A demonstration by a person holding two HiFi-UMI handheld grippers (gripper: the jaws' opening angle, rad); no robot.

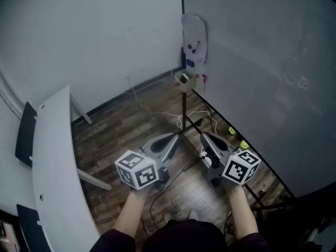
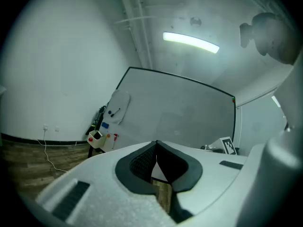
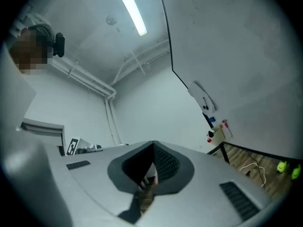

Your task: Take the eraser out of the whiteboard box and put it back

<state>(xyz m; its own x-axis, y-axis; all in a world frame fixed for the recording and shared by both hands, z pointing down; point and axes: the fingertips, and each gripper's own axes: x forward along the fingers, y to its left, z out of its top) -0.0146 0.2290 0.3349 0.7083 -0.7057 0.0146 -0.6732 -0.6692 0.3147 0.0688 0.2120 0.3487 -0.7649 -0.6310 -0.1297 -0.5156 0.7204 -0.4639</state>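
Both the left gripper and right gripper are clenched on nothing, well apart from the small box at the whiteboard corner. The eraser presumably lies inside, too small to make out. Step closer and open one gripper before reaching in from above.
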